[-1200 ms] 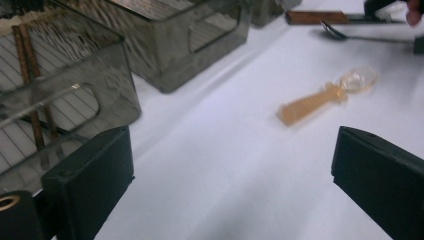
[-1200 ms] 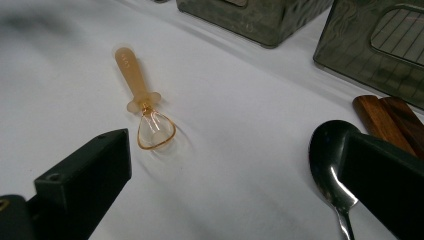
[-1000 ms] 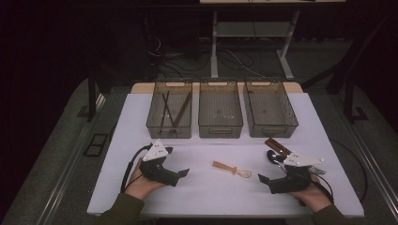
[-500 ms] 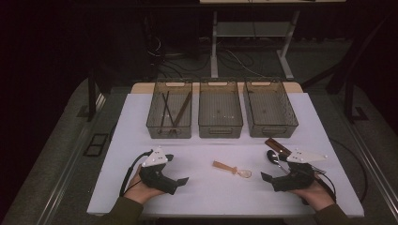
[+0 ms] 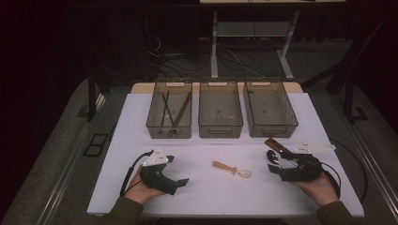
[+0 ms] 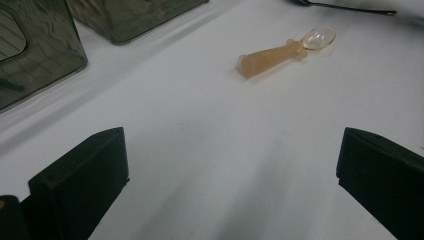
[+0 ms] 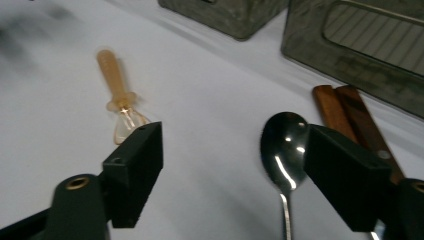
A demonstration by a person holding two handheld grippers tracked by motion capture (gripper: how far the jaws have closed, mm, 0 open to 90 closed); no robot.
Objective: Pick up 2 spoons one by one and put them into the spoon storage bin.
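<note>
Metal spoon (image 7: 283, 145) lies on the table, just before the right-hand bin (image 5: 269, 108), between the wide-spread jaws of the right gripper (image 7: 232, 170), apparently lined up for pickup. Left gripper (image 6: 230, 185) rests wide, idle.

A recording lab rather than a home: a counter (image 5: 141, 117) covered in plain white sheeting stands in a darkened room. Three identical smoked-plastic bins (image 5: 220, 108) sit in a straight row along the counter's far side. Beyond the counter, loose cables (image 5: 162, 51) trail over a grey carpeted floor (image 5: 117, 70) around the white metal legs of a second desk (image 5: 214, 51). On the counter's near edge, a person's hands rest holding a cabled, camera-bearing tool (image 5: 184, 180) each.
</note>
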